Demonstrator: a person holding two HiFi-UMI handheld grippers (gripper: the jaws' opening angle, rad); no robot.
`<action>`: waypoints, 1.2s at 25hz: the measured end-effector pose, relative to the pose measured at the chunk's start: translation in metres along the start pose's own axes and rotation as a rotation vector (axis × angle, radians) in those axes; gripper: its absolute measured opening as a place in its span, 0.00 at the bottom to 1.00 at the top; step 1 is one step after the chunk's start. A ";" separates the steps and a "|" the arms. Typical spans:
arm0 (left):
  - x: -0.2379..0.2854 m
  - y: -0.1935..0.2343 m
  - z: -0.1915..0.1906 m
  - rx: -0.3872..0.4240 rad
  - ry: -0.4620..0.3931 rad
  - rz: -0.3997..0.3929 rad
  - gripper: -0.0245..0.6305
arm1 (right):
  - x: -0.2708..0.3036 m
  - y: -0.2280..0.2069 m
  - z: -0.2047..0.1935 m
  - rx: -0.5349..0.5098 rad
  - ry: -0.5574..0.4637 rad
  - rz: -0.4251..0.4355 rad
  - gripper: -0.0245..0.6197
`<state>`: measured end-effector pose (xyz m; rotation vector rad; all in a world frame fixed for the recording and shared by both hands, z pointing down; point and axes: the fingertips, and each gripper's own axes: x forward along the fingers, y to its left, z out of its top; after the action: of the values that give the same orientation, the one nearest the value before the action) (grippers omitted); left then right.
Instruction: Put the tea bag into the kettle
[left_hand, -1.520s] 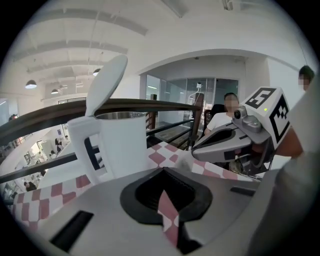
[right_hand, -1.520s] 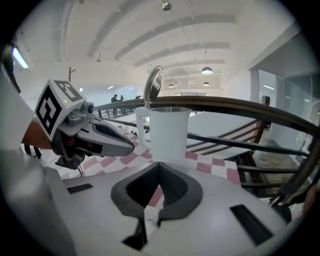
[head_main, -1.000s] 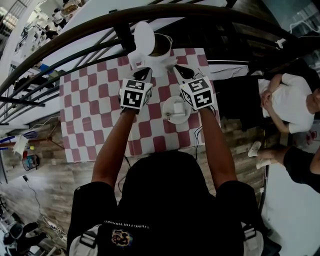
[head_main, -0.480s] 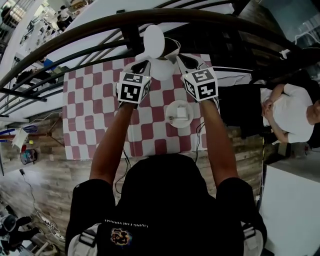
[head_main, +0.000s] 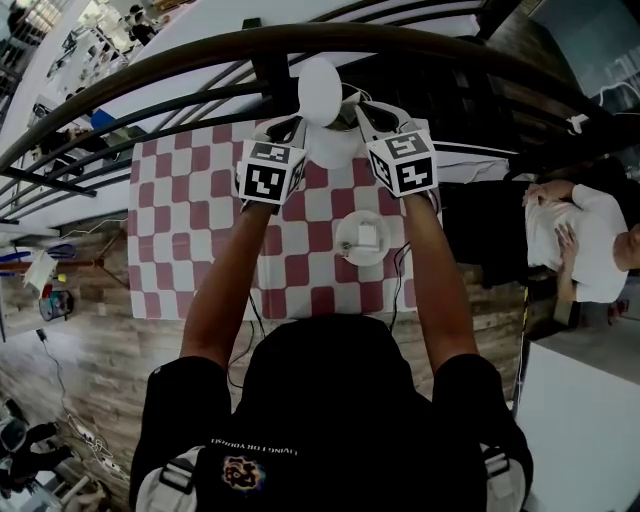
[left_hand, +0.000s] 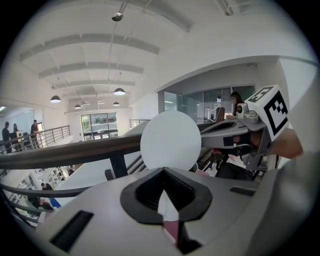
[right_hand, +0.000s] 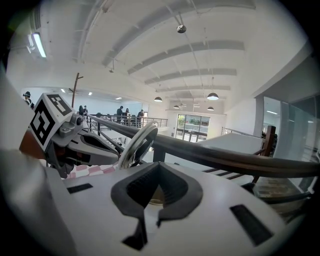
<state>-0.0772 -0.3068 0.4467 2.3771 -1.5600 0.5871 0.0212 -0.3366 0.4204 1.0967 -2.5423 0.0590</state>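
On the red-and-white checked tablecloth (head_main: 190, 220), you are crowding the open-lidded white kettle (head_main: 335, 148) with your shut, empty left gripper (head_main: 287, 128) and right gripper (head_main: 368, 115), maybe tipping it, while the small white tea bag (head_main: 366, 235) is lying on the round white plate (head_main: 345, 252).

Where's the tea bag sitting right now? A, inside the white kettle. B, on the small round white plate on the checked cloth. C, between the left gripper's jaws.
B: the small white tea bag lies on the round white plate, on the near side of the white kettle with its lid up.
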 end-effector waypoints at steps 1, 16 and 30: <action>0.001 0.001 0.001 -0.001 -0.001 0.001 0.04 | 0.002 0.000 0.000 0.000 0.001 0.002 0.06; 0.009 0.015 0.002 -0.017 -0.008 0.006 0.04 | 0.021 -0.009 0.000 0.074 -0.020 -0.015 0.10; 0.009 0.018 0.009 -0.024 -0.027 0.005 0.04 | -0.015 0.006 0.086 -0.028 -0.213 0.005 0.06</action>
<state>-0.0891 -0.3248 0.4421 2.3736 -1.5753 0.5366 -0.0009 -0.3379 0.3356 1.1410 -2.7238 -0.0974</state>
